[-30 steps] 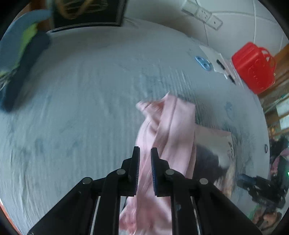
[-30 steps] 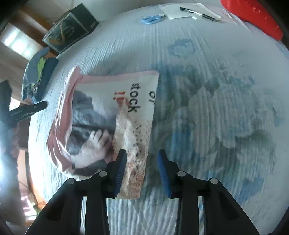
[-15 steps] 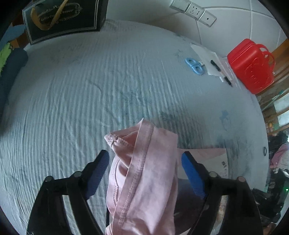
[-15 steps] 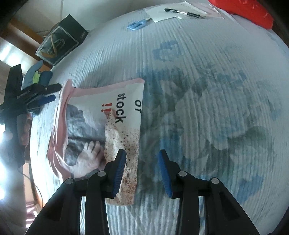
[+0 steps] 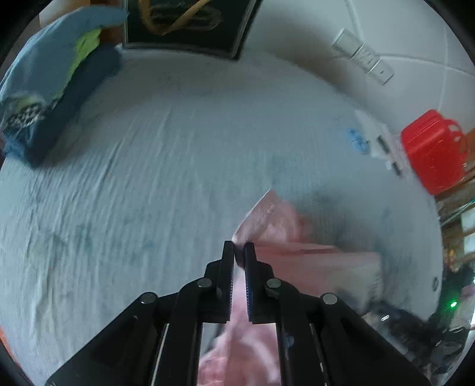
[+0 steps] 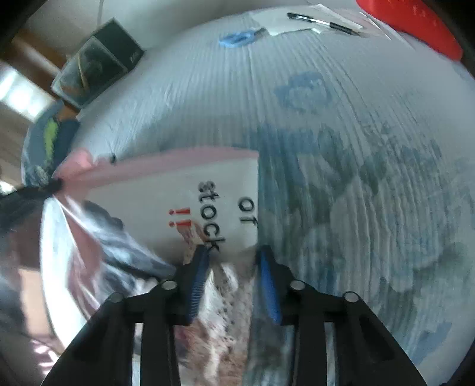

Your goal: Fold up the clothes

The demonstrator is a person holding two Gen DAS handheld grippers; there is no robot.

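Observation:
A pink shirt (image 5: 297, 258) with a printed front (image 6: 166, 190) lies on the pale blue bedsheet (image 5: 148, 178). My left gripper (image 5: 239, 248) is shut on a pink edge of the shirt, which pokes out past its tips. The right wrist view shows that same gripper (image 6: 55, 185) at the far left, pinching the shirt's pink corner and pulling it taut. My right gripper (image 6: 234, 255) points down over the shirt's right edge by the word "stock". Its jaws are closing, with printed fabric lying between the blue pads (image 6: 197, 285), and a gap still shows.
A red basket (image 5: 433, 151), blue scissors (image 5: 354, 139) and papers with a pen (image 6: 320, 20) sit at the bed's far right. A black box (image 5: 184, 23) stands by the wall. A stack of folded clothes (image 5: 50, 89) lies at the far left.
The left jaws stood wide around the pink fold half a second ago and have now shut on its edge. The right gripper moved forward onto the shirt's printed edge and its jaws narrowed.

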